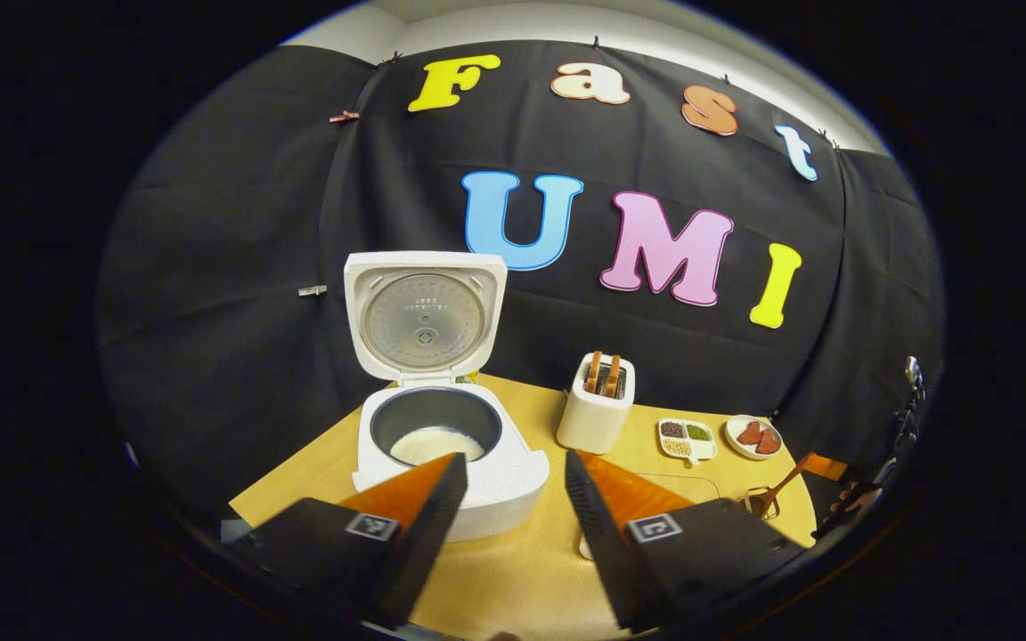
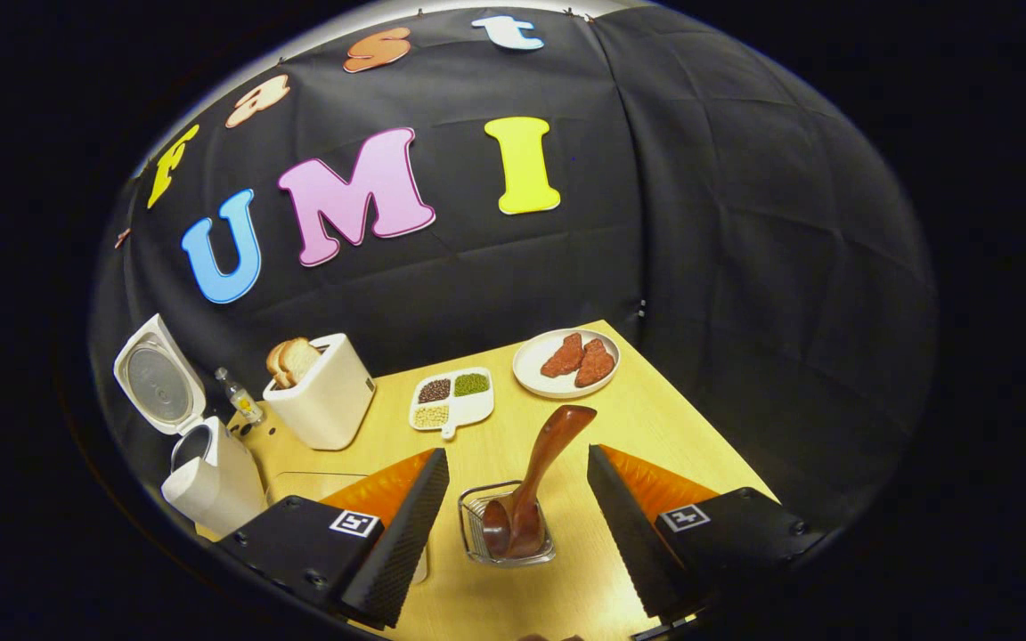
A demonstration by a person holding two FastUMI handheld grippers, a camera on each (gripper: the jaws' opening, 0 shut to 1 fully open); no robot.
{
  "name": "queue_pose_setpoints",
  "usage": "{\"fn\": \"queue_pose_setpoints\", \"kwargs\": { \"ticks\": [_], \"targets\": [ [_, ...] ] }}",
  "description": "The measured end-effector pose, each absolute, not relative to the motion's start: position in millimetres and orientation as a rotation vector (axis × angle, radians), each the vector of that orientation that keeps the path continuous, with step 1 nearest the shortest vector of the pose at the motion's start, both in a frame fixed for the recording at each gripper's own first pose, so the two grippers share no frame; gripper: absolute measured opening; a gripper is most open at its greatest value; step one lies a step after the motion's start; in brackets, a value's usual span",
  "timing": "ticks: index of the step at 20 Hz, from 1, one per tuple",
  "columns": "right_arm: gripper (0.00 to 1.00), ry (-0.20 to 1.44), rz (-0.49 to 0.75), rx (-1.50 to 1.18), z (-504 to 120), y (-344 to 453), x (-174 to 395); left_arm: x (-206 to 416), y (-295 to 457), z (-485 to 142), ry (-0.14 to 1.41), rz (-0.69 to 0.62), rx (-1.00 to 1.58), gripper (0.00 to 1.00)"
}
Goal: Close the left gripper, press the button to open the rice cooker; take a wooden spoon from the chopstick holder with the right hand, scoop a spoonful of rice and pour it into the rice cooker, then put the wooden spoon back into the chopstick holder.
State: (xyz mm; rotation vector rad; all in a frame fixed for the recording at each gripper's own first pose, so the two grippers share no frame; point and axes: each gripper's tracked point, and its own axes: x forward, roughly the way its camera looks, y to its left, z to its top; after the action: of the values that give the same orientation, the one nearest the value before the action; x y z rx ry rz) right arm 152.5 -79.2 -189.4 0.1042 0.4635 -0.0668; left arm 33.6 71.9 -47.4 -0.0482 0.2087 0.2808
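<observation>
Wooden spoon stands in the wire chopstick holder on the desk, its handle leaning up and away, directly between the spread fingers of the right tongs, which are wide apart and touch nothing. Rice cooker sits with its lid raised upright and white rice lying in the dark inner pot, just ahead of the left tongs, closer to their left finger; these too gape wide and hold nothing. Beyond stand a toaster with bread, a divided dish of beans and a plate of meat.
</observation>
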Motion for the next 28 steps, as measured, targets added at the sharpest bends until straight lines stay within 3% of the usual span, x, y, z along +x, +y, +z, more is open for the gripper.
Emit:
{"fn": "queue_pose_setpoints", "kwargs": {
  "ticks": [1, 2, 11, 13, 14, 15, 16, 18, 19, 22, 28],
  "targets": [
    [0.98, 0.484, -0.067, 0.105, -199.8, -82.4, 157.3, 36.7, 68.6, -50.1, 0.216, 0.283, -0.041, 0.9],
    [0.98, 0.501, -0.063, 0.107, -209.4, -84.3, 161.5, 30.9, 62.0, -49.1, 0.22, 0.291, -0.034, 0.99],
    [0.96, 0.604, 0.019, 0.191, -263.8, -80.6, 205.1, 21.4, 34.0, -89.4, 0.296, 0.343, -0.065, 0.96],
    [0.84, 0.613, 0.033, 0.216, -269.5, -75.5, 214.3, 16.4, 27.9, -102.0, 0.322, 0.347, -0.069, 0.96],
    [0.65, 0.635, 0.024, 0.226, -277.6, -75.2, 218.3, 13.2, 26.1, -107.5, 0.331, 0.348, -0.07, 0.96],
    [0.58, 0.661, -0.004, 0.244, -283.4, -77.5, 216.4, 11.9, 23.9, -114.7, 0.343, 0.345, -0.072, 0.96],
    [0.37, 0.675, -0.01, 0.265, -282.3, -77.3, 212.7, 9.5, 23.1, -122.0, 0.36, 0.348, -0.072, 0.96],
    [0.18, 0.676, -0.02, 0.283, -287.6, -74.8, 222.6, 5.1, 24.0, -129.7, 0.374, 0.356, -0.069, 0.96],
    [0.2, 0.662, -0.01, 0.281, -278.7, -74.1, 217.6, 3.8, 23.3, -130.7, 0.372, 0.356, -0.072, 0.96],
    [0.13, 0.591, 0.033, 0.231, -250.8, -66.6, 213.8, 2.2, 21.2, -135.5, 0.368, 0.343, -0.086, 0.96],
    [0.13, 0.452, 0.061, 0.151, -175.1, -52.4, 210.2, 7.1, 36.5, -124.9, 0.322, 0.289, -0.086, 0.96]
  ]
}}
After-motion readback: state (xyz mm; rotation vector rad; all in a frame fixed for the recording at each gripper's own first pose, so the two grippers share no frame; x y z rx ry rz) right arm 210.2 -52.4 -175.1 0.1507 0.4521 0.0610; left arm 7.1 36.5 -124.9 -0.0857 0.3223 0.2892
